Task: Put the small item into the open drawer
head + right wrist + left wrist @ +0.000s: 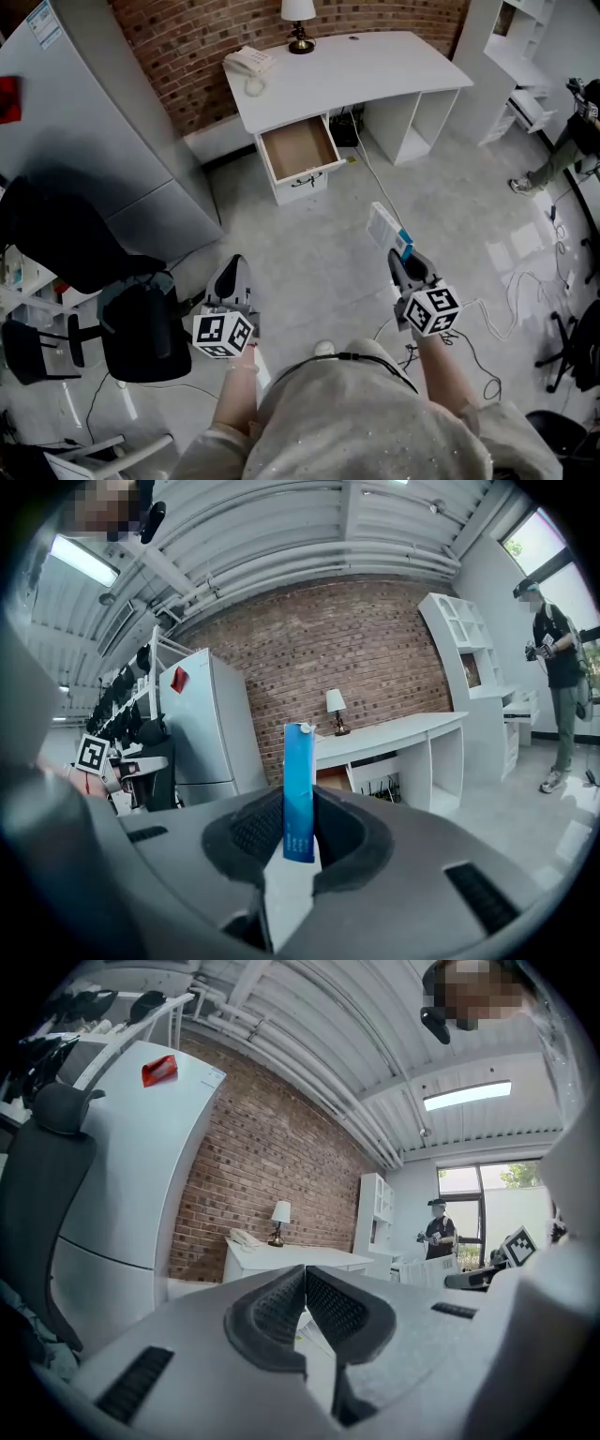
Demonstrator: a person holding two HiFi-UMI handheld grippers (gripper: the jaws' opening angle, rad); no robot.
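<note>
My right gripper [406, 256] is shut on a small flat blue-and-white packet [386, 229], which sticks out ahead of the jaws; in the right gripper view the packet [299, 789] stands upright between the pads. My left gripper [231, 278] hangs low at the left, shut with nothing in it, its pads [281, 1309] pressed together. The open drawer [299, 151] is pulled out from the white desk [352, 70], its wooden bottom bare. It lies well ahead of both grippers across the grey floor.
A table lamp [299, 22] and a white telephone [249, 62] stand on the desk. A grey refrigerator [84, 122] is at the left with black office chairs [141, 328] below it. Cables [506, 300] trail on the floor at the right. A person [567, 141] stands far right.
</note>
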